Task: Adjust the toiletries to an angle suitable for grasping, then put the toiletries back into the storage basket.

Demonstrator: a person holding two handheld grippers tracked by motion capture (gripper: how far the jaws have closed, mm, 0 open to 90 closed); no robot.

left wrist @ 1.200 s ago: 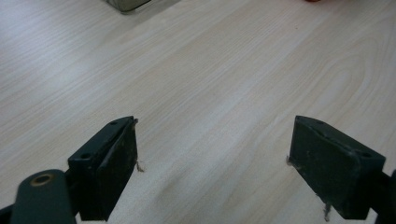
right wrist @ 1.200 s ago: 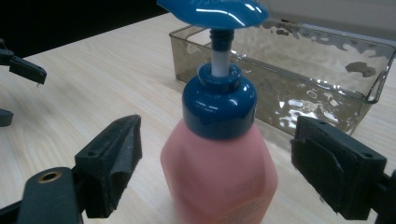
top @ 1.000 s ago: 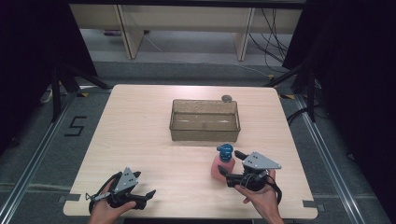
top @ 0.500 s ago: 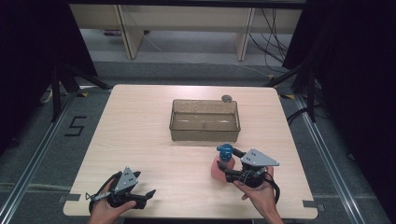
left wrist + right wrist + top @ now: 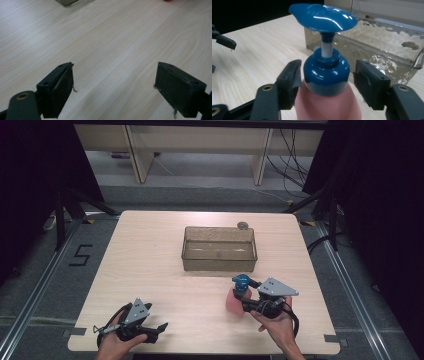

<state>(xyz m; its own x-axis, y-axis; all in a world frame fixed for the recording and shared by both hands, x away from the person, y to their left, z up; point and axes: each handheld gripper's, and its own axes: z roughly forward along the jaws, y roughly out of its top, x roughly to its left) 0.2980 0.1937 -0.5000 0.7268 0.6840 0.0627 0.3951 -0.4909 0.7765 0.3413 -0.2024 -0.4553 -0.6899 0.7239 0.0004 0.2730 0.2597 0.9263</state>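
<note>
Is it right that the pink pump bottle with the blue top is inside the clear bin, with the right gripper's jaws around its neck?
Not quite. The bottle stands on the table, in front of the bin, as the high view shows. The right gripper does have its jaws around the neck.

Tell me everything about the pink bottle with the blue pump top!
The pink plastic bottle with the glossy blue pump top stands upright on the light wooden table, just in front of the clear plastic bin. A white stem joins collar and flat pump head. The right gripper has just been closing around its collar, with a gap visible on one side.
</note>
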